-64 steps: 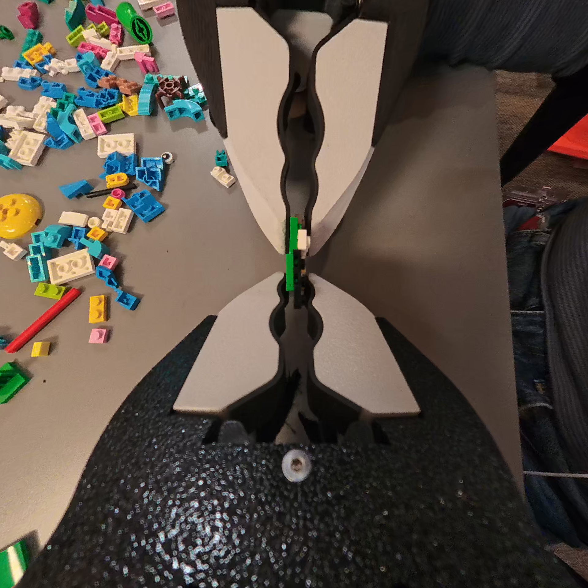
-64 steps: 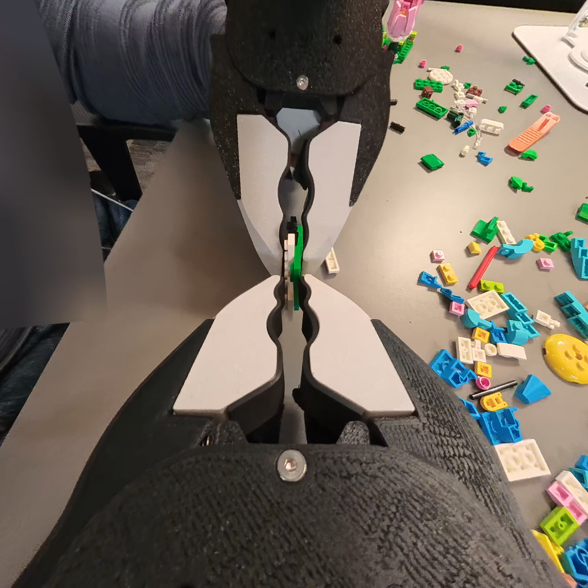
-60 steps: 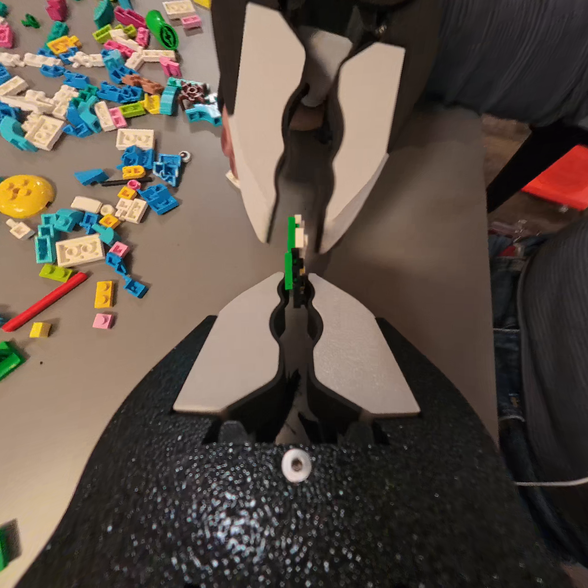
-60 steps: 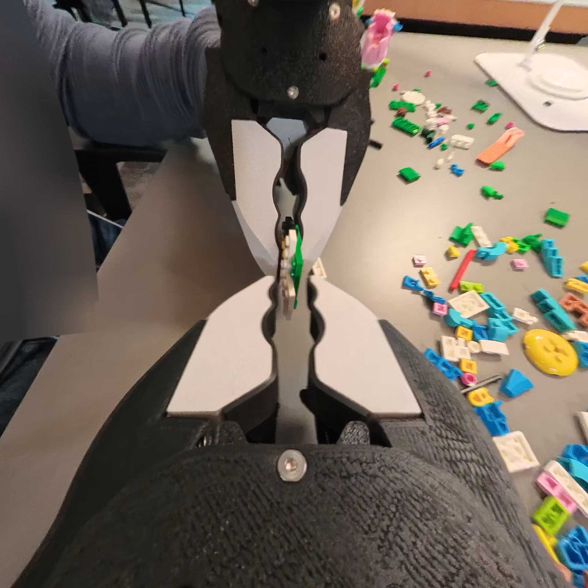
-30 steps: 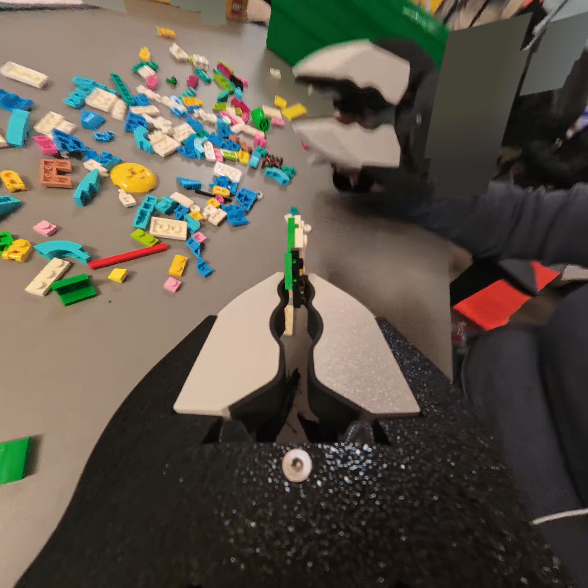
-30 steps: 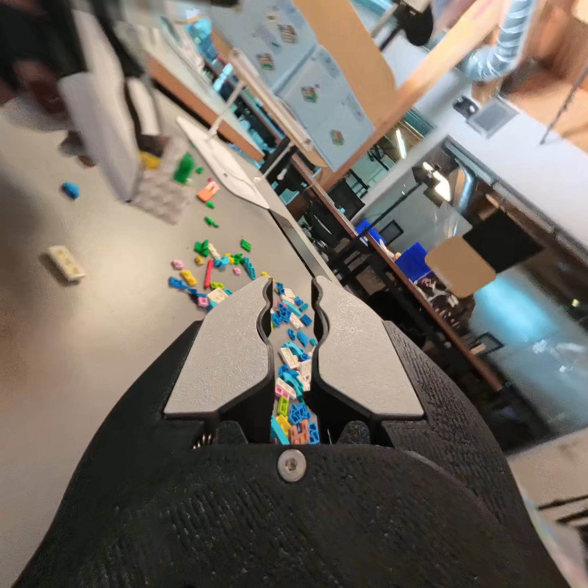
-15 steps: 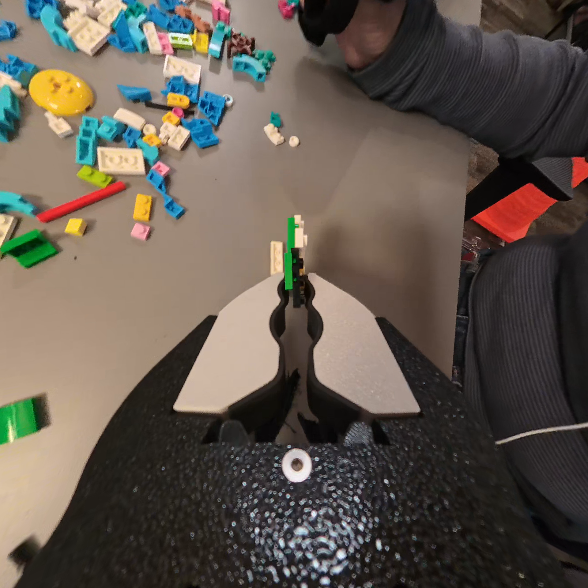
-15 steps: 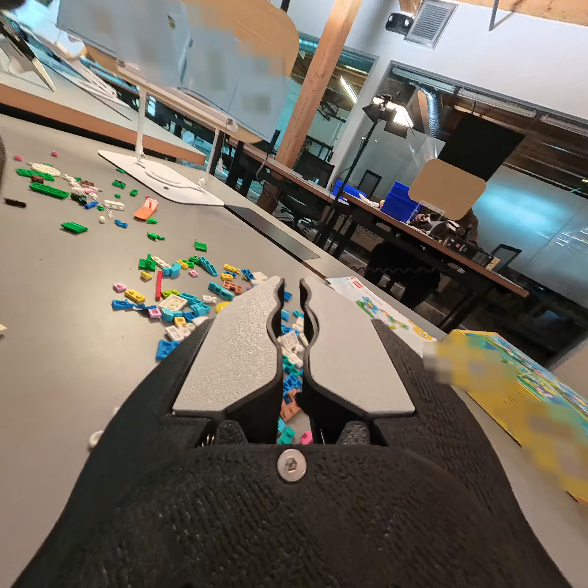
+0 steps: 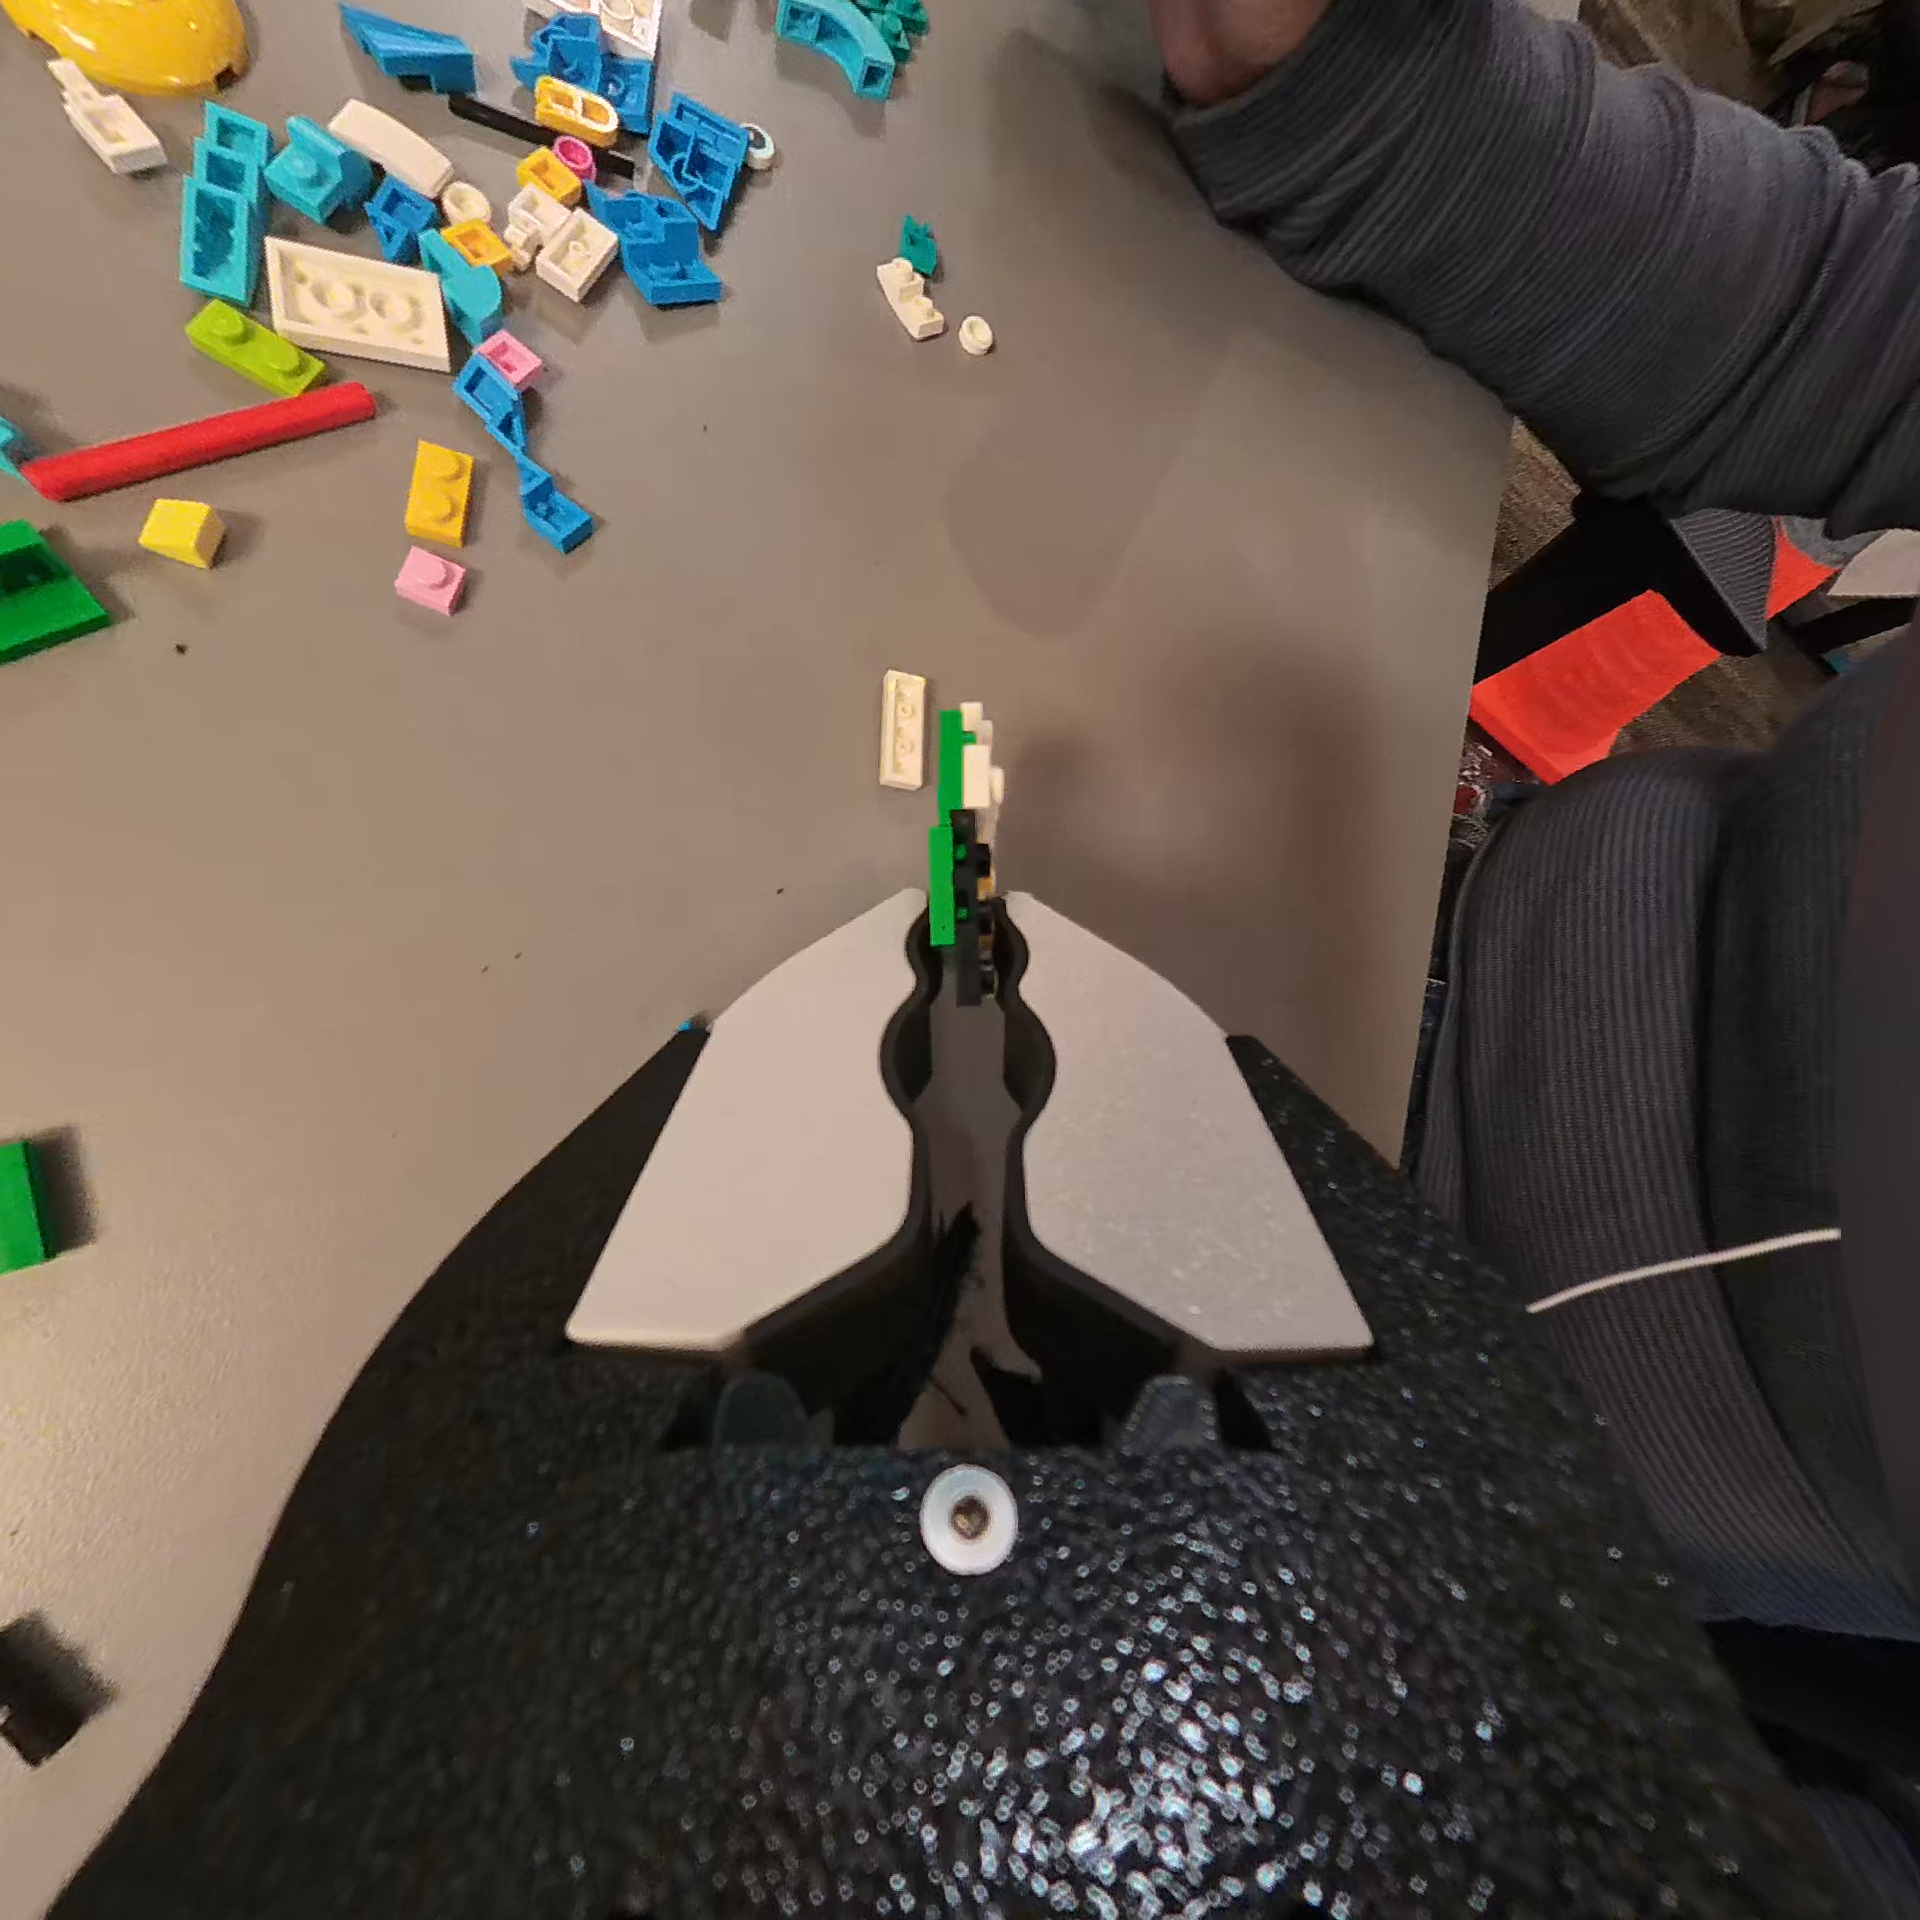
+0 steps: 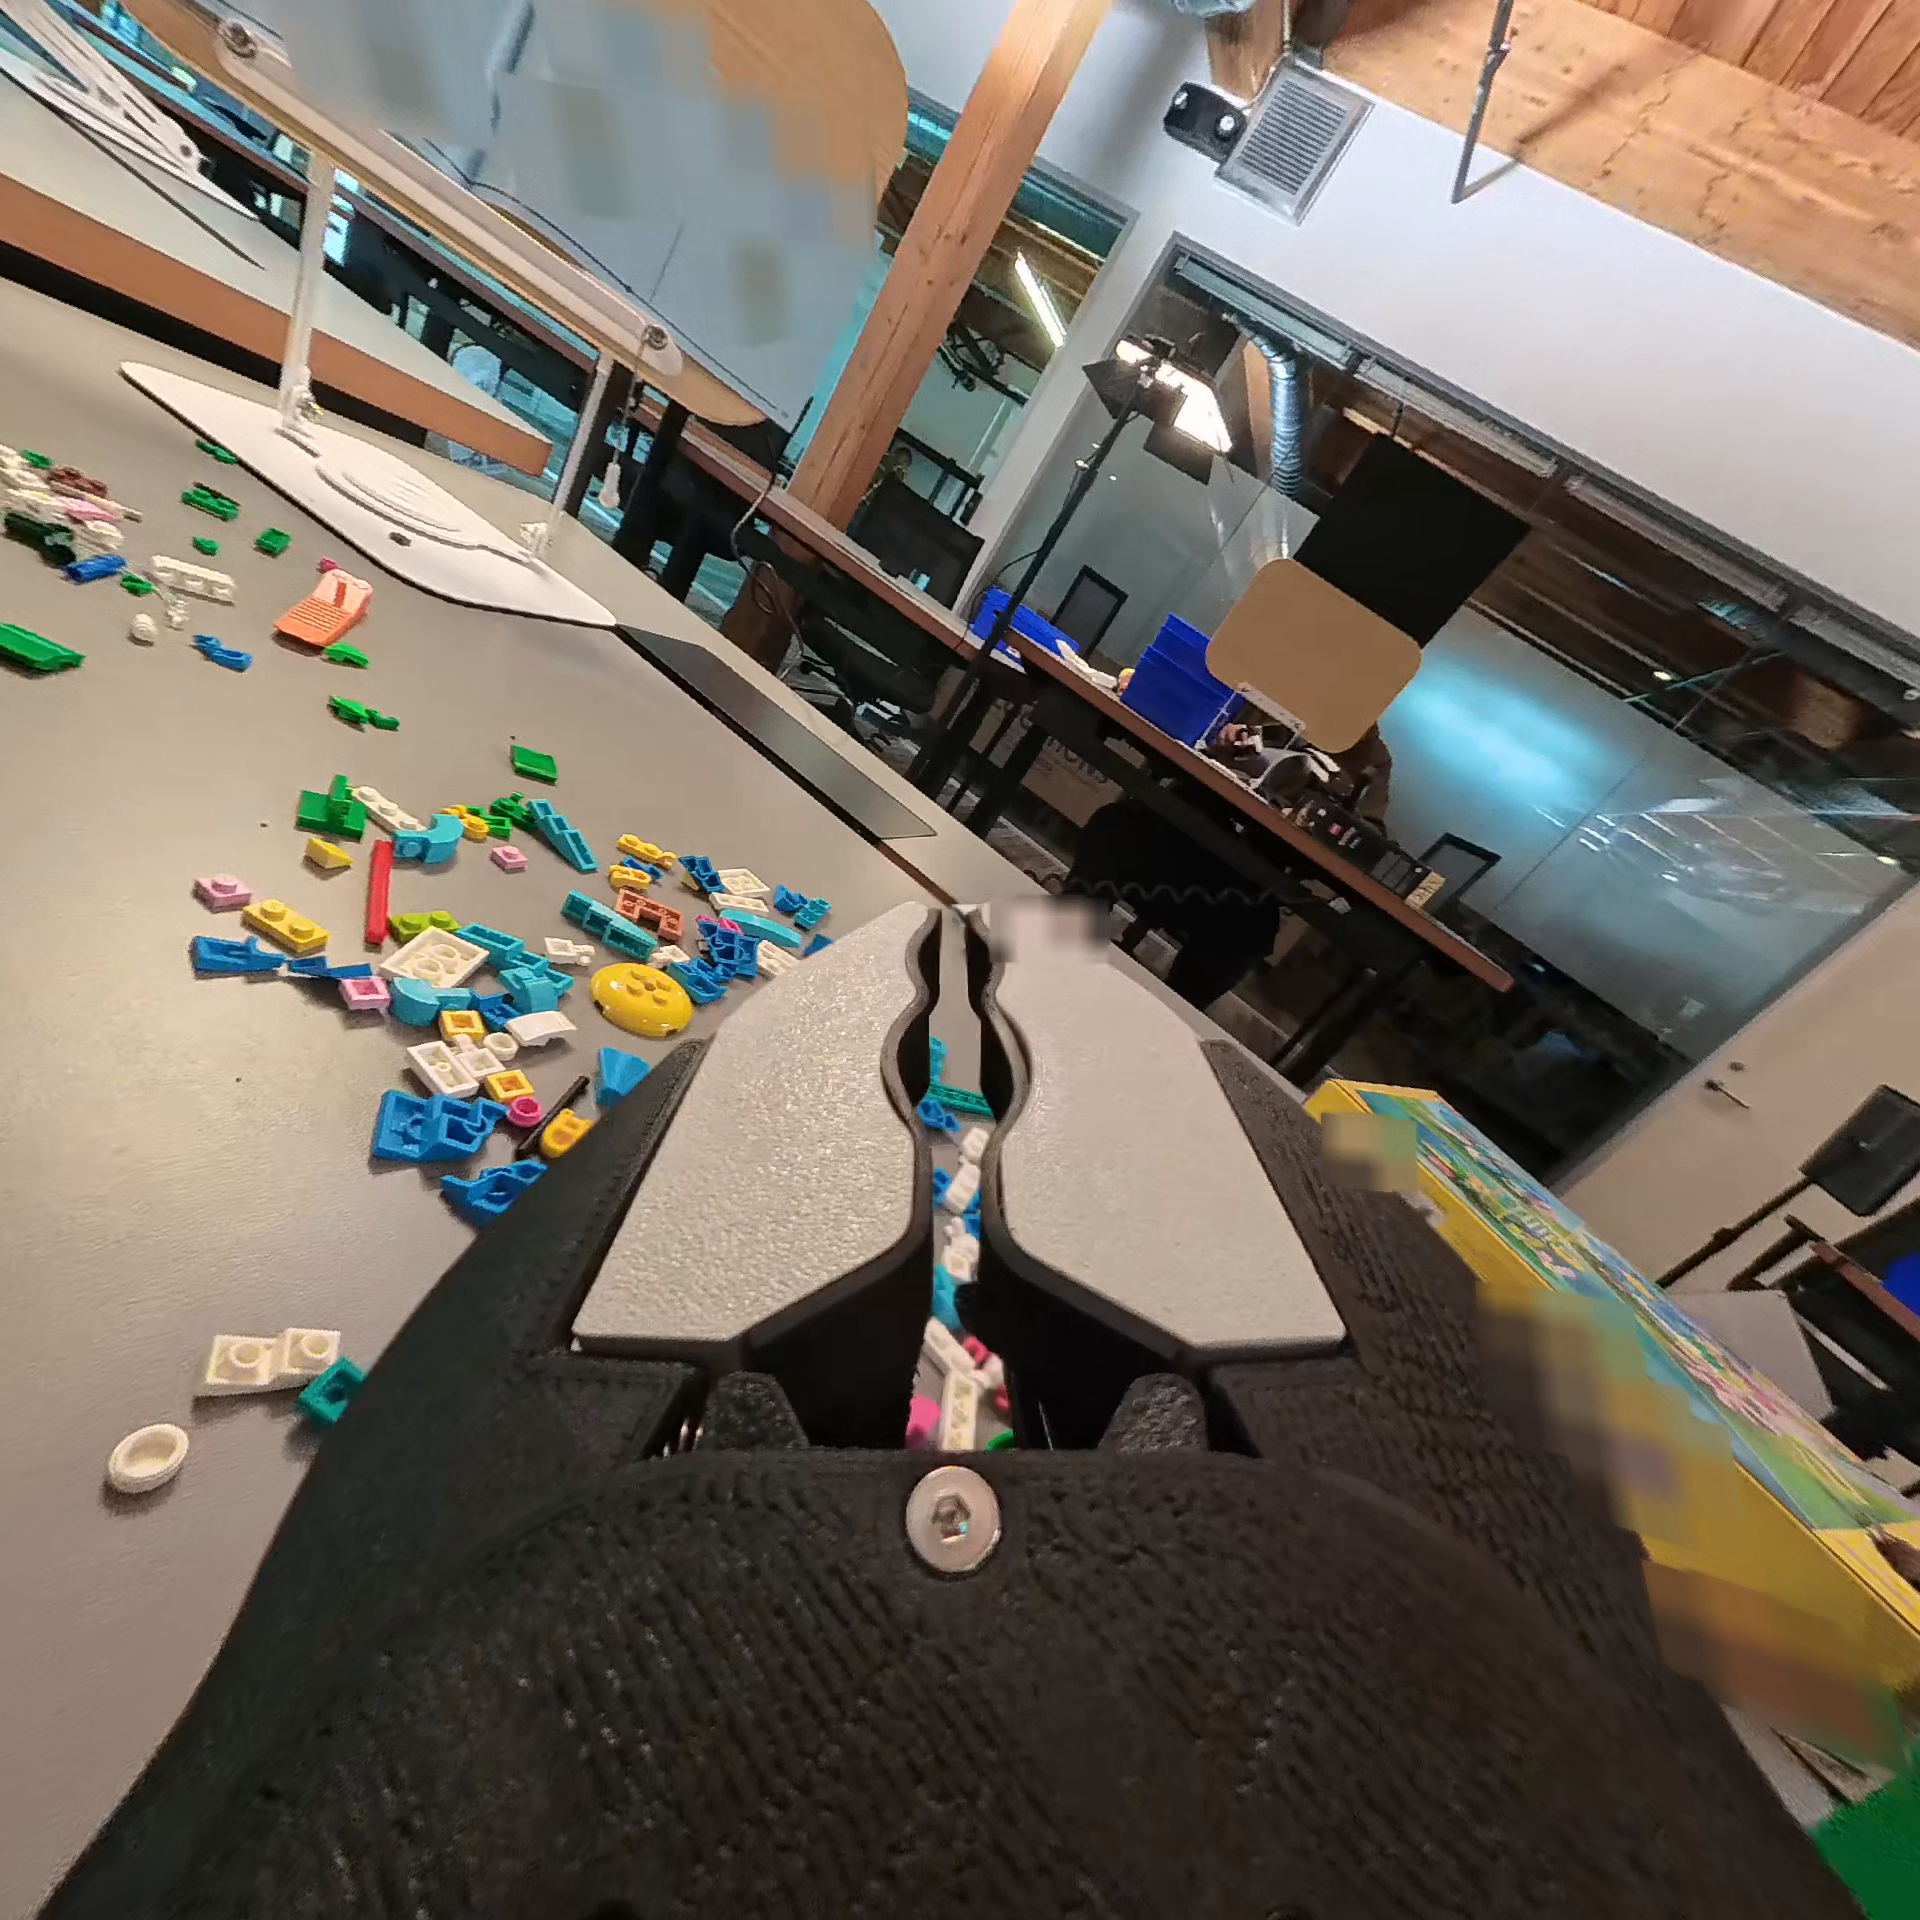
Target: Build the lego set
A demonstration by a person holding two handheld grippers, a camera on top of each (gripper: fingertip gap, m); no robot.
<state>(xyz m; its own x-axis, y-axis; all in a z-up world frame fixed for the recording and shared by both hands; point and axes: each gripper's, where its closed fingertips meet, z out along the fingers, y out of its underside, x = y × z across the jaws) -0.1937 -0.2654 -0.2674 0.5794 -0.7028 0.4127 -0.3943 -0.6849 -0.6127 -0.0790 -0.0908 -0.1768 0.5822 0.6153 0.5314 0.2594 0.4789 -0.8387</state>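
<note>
1. The left gripper (image 9: 964, 906) is clamped on a small lego assembly (image 9: 962, 831) of green, black and white pieces, held on edge between the fingertips and sticking forward past them above the grey table (image 9: 582, 790)
2. Just beyond the fingertips, a single white plate (image 9: 902, 729) lies flat on the table, immediately left of the held assembly; whether the two touch cannot be told
3. Around that spot the table is bare: open grey surface runs left of the gripper and ahead of it up to the brick scatter, and the table's right edge (image 9: 1455, 790) runs close by on the right, with a person's clothed leg beyond it
4. Farther off sit two small white pieces and a teal one (image 9: 916, 241), and left of them the loose pile: one red rod (image 9: 197, 442), one yellow dome (image 9: 135, 31), one large white plate (image 9: 358, 304), one lime plate, two pink studs, and many blue and teal bricks
5. A grey sleeve (image 9: 1558, 239) crosses the far right corner of the table
6. The right gripper (image 10: 958, 914) is tilted up toward the room, its fingers nearly together with a thin slit between them and nothing held
7. Near its left side lie one white round piece (image 10: 148, 1452) and one white plate with a teal bit (image 10: 272, 1361); a yellow box (image 10: 1558, 1299) sits on its right
8. Farther left is bare table, then green pieces and one orange brick separator (image 10: 324, 611) before a white stand base (image 10: 395, 499)
</note>
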